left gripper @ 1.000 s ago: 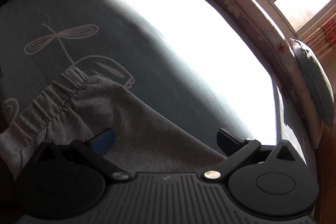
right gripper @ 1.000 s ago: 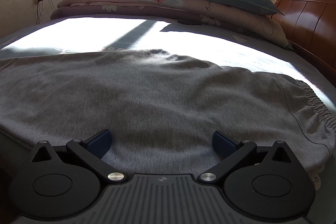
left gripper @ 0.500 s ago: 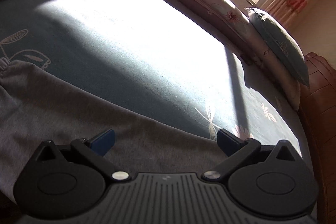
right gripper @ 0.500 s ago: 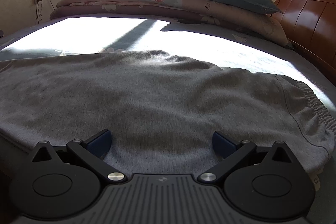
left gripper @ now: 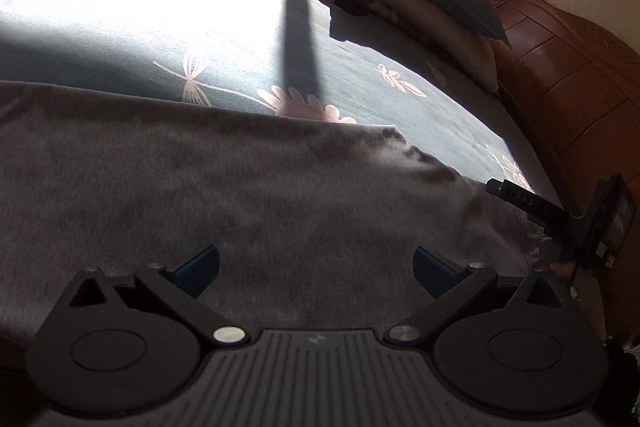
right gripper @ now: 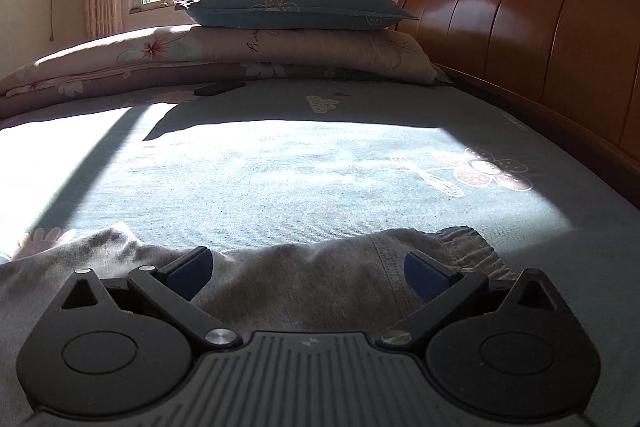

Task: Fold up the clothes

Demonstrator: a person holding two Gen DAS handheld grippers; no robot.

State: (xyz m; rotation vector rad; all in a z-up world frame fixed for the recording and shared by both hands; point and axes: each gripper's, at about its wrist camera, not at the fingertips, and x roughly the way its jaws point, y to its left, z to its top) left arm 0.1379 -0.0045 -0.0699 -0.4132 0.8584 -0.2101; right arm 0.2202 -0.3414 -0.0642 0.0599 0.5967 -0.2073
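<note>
- Bed sheet (right gripper: 280, 179) teal, sunlit; grey pants (left gripper: 240, 195) spread flat along its near edge.
- Left gripper (left gripper: 316, 269) spread wide, hovering over pants' midsection.
- Right gripper (right gripper: 306, 273) spread wide at elastic waistband (right gripper: 468, 247), gripping nothing.

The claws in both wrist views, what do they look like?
Both match: the left claw and right claw each have a ribbed dark grey body, two round black housings, silver pivot screws, black angled arms and dark blue fingertips.
</note>
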